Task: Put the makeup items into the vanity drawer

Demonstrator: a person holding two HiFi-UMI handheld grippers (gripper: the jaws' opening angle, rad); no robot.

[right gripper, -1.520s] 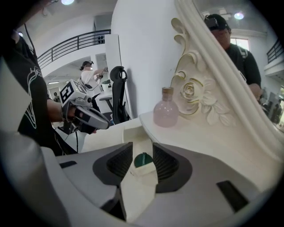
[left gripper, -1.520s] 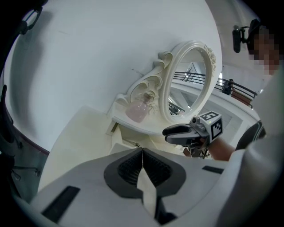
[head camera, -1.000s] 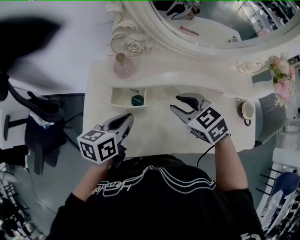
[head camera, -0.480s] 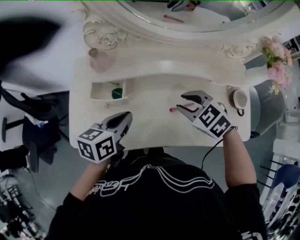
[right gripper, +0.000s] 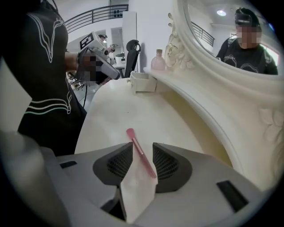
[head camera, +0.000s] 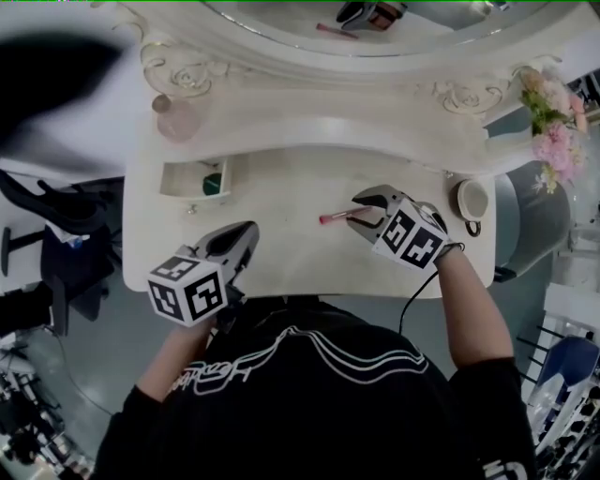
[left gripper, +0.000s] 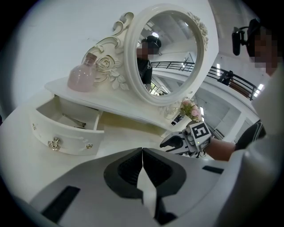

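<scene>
Head view, steeply down: shows a slim pink makeup brush (head camera: 333, 217) lying flat on the cream surface (head camera: 281, 248), right of centre, bristle end pointing left. Shows the right gripper (head camera: 364, 211) set over the brush's handle end, jaws partly apart, one to each side of the handle. Borne out in the right gripper view: brush running slantwise through the gap, pads not pressing on it, near end close by the right-hand jaw, bare surface underneath. Over at the front left edge of the surface, finds the left gripper (head camera: 246, 234), well apart from the brush; in the left gripper view, jaws closed together tip to tip with nothing between them. Back left, shows the small vanity drawer (head camera: 183, 169) pulled open, with a dark green item (head camera: 213, 184) inside and a thin stick-like item (left gripper: 73, 120) on the drawer floor. Behind the drawer, on the raised shelf (head camera: 328, 127), a round pink perfume bottle (head camera: 176, 120); behind that, the oval mirror (head camera: 375, 28) in its carved white frame. At the far right of the surface, a cup (head camera: 472, 199), and beyond it pink flowers (head camera: 553, 131).
</scene>
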